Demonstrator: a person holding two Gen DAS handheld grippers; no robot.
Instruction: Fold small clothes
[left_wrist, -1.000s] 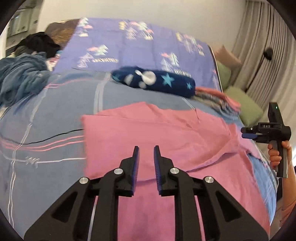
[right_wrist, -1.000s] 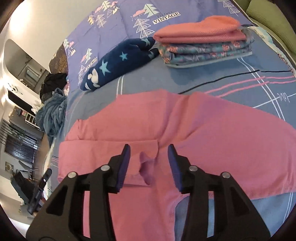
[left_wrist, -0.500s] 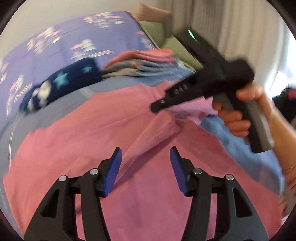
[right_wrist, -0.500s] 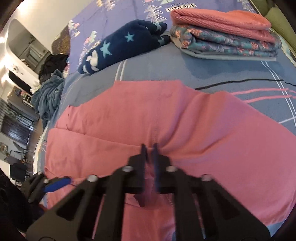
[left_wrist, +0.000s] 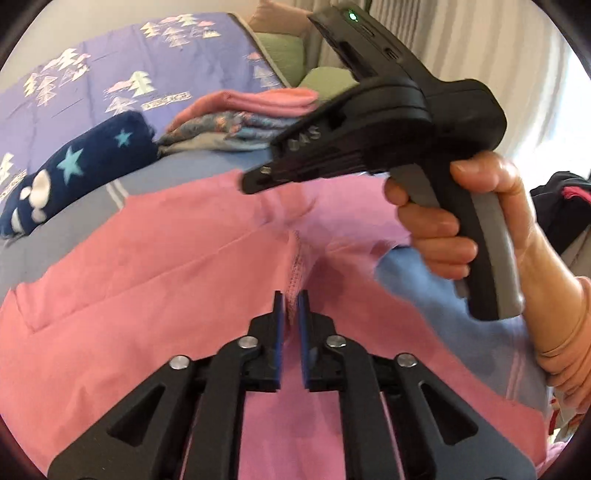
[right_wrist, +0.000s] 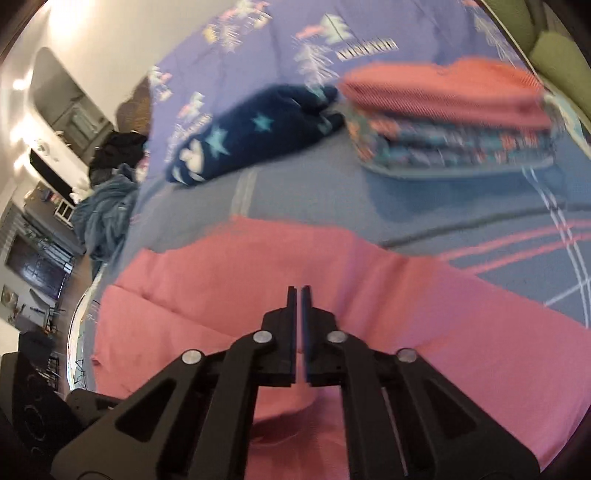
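Observation:
A pink garment lies spread on the blue bedspread; it also shows in the right wrist view. My left gripper is shut on a raised seam edge of the pink garment. My right gripper is shut just above the pink garment; its jaws stand almost together, and whether cloth is pinched between them is hidden. In the left wrist view the right gripper's body hangs over the garment, held by a hand.
A navy star-patterned roll and a stack of folded clothes lie at the back of the bed. A purple blanket is behind them. Green cushions sit at the far right. A blue heap lies at the left edge.
My left gripper swung right over the garment, opened, then shut on a raised fold. My right gripper shut on the garment's fold and has risen, with the view now blurred.

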